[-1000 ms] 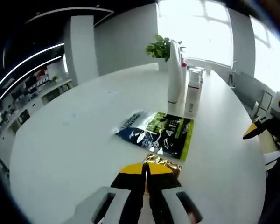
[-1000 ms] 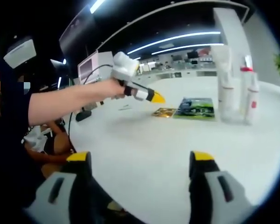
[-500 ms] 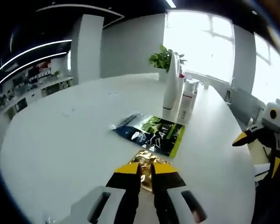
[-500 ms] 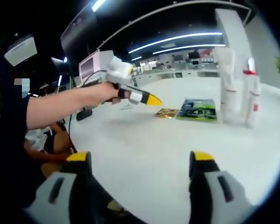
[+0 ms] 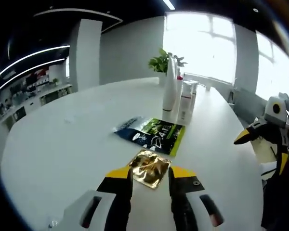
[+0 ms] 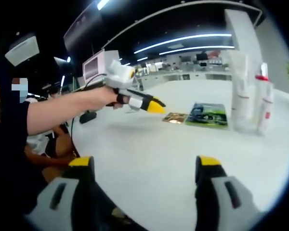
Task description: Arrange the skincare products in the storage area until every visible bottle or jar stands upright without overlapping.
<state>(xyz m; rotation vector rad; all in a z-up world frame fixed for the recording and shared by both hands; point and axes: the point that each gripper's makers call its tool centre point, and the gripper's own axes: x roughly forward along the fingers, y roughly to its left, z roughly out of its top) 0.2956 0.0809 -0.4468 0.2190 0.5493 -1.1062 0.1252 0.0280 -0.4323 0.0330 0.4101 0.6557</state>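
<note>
My left gripper [image 5: 150, 174] is open, its yellow tips on either side of a small gold sachet [image 5: 149, 166] that lies flat on the white table [image 5: 62, 144]. Just beyond it lies a larger green and dark blue sachet [image 5: 153, 135]. Further back a tall white tube [image 5: 170, 89] and two white bottles [image 5: 185, 102] with red parts stand upright, close together. In the right gripper view a hand holds the left gripper [image 6: 145, 103] above the table, pointing at the gold sachet [image 6: 175, 117] and the green sachet [image 6: 208, 115]. My right gripper [image 6: 145, 164] is open wide and holds nothing.
A potted plant [image 5: 163, 58] stands behind the bottles near bright windows. My right gripper [image 5: 261, 133] shows at the right edge of the left gripper view. A seated person [image 6: 43, 144] and counters with equipment [image 6: 100, 65] are beyond the table's far side.
The left gripper's jaws have gone from shut to open, and the gold sachet now lies between their tips. The right gripper has stayed open and hardly moved.
</note>
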